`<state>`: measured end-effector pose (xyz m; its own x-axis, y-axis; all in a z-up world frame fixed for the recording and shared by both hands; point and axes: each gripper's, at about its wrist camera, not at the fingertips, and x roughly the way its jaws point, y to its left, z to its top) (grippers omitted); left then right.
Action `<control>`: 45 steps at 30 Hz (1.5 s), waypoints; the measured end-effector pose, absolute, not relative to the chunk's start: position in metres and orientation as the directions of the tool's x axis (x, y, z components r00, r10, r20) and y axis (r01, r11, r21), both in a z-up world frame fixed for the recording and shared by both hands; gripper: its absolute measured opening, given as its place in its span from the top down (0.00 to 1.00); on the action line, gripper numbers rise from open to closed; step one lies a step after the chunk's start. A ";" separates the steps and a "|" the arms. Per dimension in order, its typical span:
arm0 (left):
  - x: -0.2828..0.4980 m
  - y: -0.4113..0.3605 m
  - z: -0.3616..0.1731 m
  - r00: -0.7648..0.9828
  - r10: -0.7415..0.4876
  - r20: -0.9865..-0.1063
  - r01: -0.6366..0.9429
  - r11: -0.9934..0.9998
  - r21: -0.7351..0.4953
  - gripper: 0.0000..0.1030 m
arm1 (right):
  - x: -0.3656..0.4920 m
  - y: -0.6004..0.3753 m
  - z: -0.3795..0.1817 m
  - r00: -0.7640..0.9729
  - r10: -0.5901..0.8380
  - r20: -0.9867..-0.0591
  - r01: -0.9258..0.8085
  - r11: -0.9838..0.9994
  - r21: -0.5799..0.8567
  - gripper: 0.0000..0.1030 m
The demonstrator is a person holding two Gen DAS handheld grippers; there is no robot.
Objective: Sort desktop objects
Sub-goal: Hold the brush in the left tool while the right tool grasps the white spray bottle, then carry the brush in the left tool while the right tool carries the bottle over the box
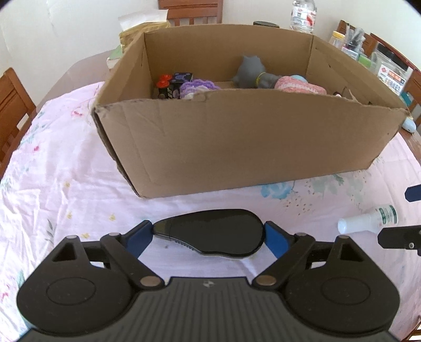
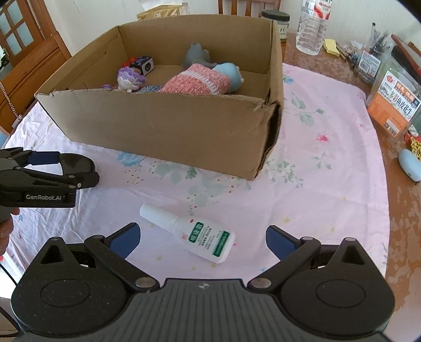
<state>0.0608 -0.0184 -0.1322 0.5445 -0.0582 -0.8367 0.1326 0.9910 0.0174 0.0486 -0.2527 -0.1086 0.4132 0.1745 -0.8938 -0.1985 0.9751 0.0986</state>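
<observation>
A cardboard box (image 1: 236,136) with its top open is sitting on a table draped with a pink floral cloth (image 1: 65,179). Inside the box, several things are lying together: a grey soft toy (image 1: 251,72), a pink and white knitted piece (image 2: 196,81), a purple crocheted item (image 2: 130,76), a pale blue rounded toy (image 2: 229,76) and a dark cube with purple markings (image 2: 143,64). In front of the box, the left gripper (image 1: 209,234) is pointing down toward the cloth, and its blue pads (image 1: 140,238) are pressing against the two ends of a flat black case (image 1: 210,232) with a rounded, glossy shape, so the gripper is grasping this case just above or on the cloth; which of the two cannot be told. To its right, a small white bottle (image 2: 188,232) with a green label is lying on its side on the cloth, near the front of the box. The right gripper (image 2: 202,240) is hovering over this bottle with its jaws spread wide; the bottle is lying between the fingers without touching either blue pad (image 2: 126,240), so nothing is being gripped. Beyond the cloth, a clear plastic water bottle (image 2: 311,26) and a dark-lidded jar (image 2: 276,22) are standing behind the box, and wooden chairs (image 1: 13,105) are surrounding the table.
</observation>
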 end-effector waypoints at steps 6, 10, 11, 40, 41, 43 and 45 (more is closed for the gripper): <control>0.065 -0.013 -0.130 0.563 -0.071 -0.823 0.181 0.983 0.039 0.13 | 0.046 -0.247 -0.115 0.378 0.181 -0.908 -0.166 0.978 0.126 0.00; 0.068 -0.011 -0.128 0.564 -0.091 -0.821 0.207 0.978 0.034 0.13 | 0.046 -0.244 -0.121 0.359 0.181 -0.916 -0.126 0.981 0.145 0.00; 0.069 -0.010 -0.128 0.564 -0.097 -0.820 0.214 0.976 0.032 0.13 | 0.047 -0.243 -0.123 0.354 0.183 -0.917 -0.115 0.982 0.152 0.00; 0.074 0.019 -0.121 0.555 -0.126 -0.823 0.258 0.966 0.026 0.13 | 0.064 -0.208 -0.134 0.364 0.051 -0.930 -0.114 0.993 0.010 0.05; 0.073 0.019 -0.120 0.553 -0.128 -0.823 0.260 0.965 0.024 0.13 | 0.064 -0.209 -0.134 0.364 0.054 -0.930 -0.114 0.993 0.013 0.05; 0.073 0.021 -0.118 0.552 -0.133 -0.823 0.261 0.965 0.019 0.13 | 0.064 -0.211 -0.133 0.361 0.060 -0.931 -0.119 0.993 0.018 0.05; 0.072 0.022 -0.115 0.549 -0.141 -0.824 0.262 0.965 0.010 0.13 | 0.063 -0.212 -0.130 0.365 0.069 -0.929 -0.129 0.991 0.023 0.05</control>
<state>0.0715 0.0222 -0.1152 0.5493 -0.1405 -0.8237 0.2617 0.9651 0.0099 0.0630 -0.2120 -0.1296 0.3647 0.0689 -0.9286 -0.1291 0.9914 0.0228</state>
